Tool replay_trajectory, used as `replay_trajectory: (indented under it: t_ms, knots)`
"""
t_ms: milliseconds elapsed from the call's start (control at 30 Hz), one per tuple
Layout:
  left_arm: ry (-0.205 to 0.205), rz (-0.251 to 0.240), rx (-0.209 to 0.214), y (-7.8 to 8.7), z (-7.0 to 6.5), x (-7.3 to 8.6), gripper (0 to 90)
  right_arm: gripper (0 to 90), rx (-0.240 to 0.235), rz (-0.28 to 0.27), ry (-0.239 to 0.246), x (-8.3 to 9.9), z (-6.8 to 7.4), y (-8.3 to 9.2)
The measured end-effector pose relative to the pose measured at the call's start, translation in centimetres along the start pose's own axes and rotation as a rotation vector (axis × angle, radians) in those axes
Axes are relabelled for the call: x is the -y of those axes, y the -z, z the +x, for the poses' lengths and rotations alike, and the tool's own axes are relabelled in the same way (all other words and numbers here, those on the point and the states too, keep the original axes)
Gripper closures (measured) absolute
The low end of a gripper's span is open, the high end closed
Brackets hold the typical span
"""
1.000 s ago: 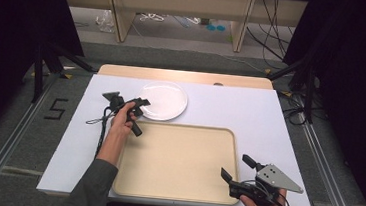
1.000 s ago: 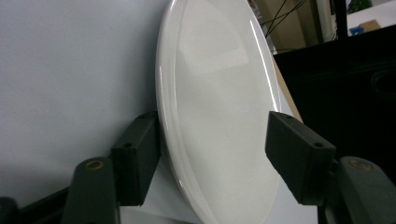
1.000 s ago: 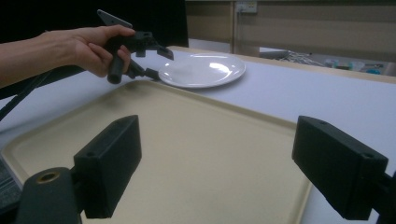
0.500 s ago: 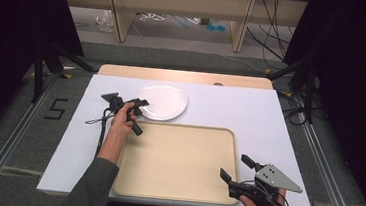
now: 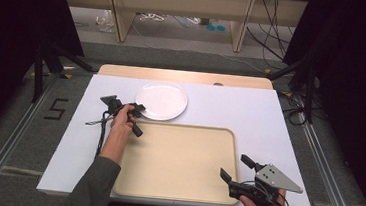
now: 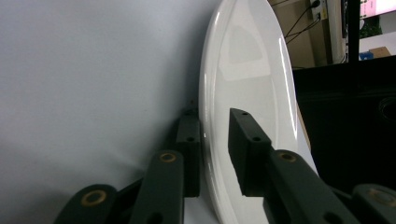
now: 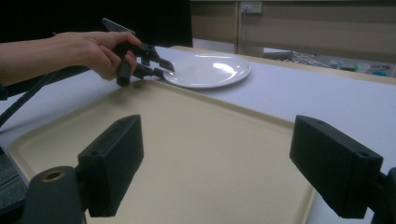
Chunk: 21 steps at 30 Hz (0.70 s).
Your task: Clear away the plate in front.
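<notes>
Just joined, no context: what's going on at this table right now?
A person works a gripper in each hand. The left gripper has its jaws either side of the near-left rim of the white plate, not visibly clamped; the plate lies flat on the white table, beyond the empty beige tray. The right gripper hangs open over the tray's near right corner, holding nothing.

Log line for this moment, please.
left gripper: jaws astride white plate rim, not closed | right gripper: open, over tray corner | tray: empty
</notes>
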<state>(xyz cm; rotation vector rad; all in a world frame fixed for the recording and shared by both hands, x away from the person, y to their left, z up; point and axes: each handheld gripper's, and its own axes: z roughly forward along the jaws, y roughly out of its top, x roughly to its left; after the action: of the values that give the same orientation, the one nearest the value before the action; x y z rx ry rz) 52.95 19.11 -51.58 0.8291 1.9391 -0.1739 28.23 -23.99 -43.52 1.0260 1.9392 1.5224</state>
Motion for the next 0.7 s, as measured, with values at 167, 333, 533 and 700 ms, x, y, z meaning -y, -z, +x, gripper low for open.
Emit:
replay_trajectory:
  t_ms: [167,333,533,700]
  knots:
    - [0.015,-0.017,-0.002,0.05,0.26,0.21,81.9,18.6,0.002,-0.002,-0.001,0.01,-0.03,-0.03]
    - [0.013,-0.023,-0.001,0.09,0.29,0.33,82.7,18.8,0.004,-0.001,-0.001,-0.02,-0.06,0.05]
    - [0.026,-0.018,0.026,0.16,0.61,0.29,83.6,19.0,0.01,0.017,0.002,-0.07,-0.11,0.21]
    - [0.043,-0.021,0.062,0.3,0.84,0.47,84.2,19.0,-0.003,-0.005,-0.012,0.0,-0.11,0.02]
